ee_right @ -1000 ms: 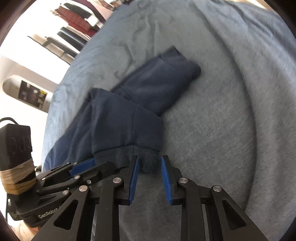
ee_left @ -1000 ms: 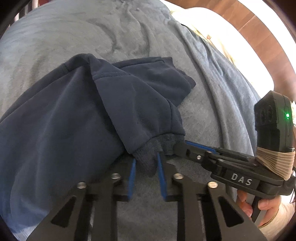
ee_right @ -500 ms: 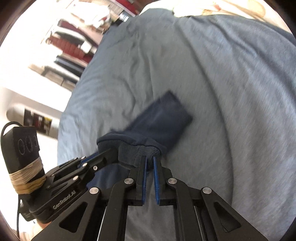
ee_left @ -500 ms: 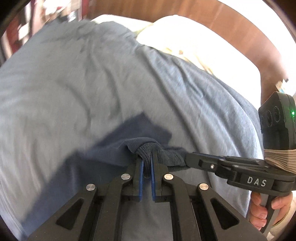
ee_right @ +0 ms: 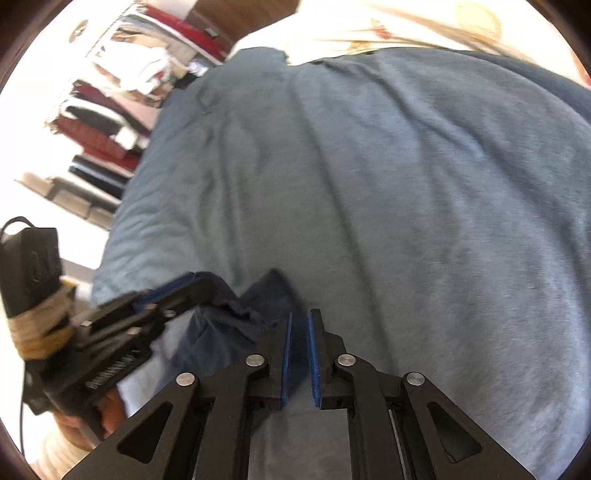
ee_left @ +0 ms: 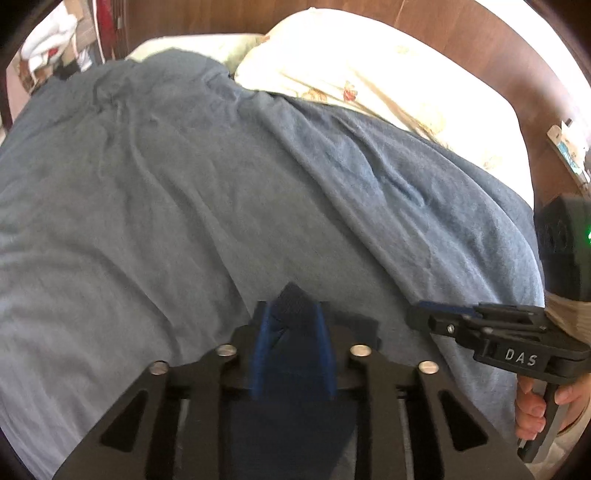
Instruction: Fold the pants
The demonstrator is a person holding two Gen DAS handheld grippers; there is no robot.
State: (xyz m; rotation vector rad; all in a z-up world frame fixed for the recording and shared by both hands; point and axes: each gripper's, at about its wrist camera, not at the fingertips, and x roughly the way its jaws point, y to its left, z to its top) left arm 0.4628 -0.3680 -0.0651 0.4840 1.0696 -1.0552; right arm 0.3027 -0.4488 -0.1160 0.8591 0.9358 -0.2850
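Note:
The navy pants [ee_left: 291, 373] hang from both grippers, lifted off the blue-grey bed cover [ee_left: 177, 192]. My left gripper [ee_left: 292, 314] is shut on a ribbed cuff of the pants, with cloth bunched between its blue pads. My right gripper [ee_right: 297, 321] is shut on the other part of the cuff edge [ee_right: 266, 295]. The two grippers are close side by side: the right one shows in the left wrist view [ee_left: 436, 314], the left one in the right wrist view [ee_right: 162, 295]. Most of the pants hang below, out of sight.
A cream patterned pillow [ee_left: 369, 70] lies at the head of the bed against a wooden headboard [ee_left: 443, 22]. Shelves with stacked clothes [ee_right: 110, 122] stand to the left of the bed. The bed cover [ee_right: 406, 206] stretches ahead.
Both grippers closed on the cuff and lifted it up from the bed. The pants, spread on the cover a second ago, now hang beneath the grippers and the view tilts toward the pillow.

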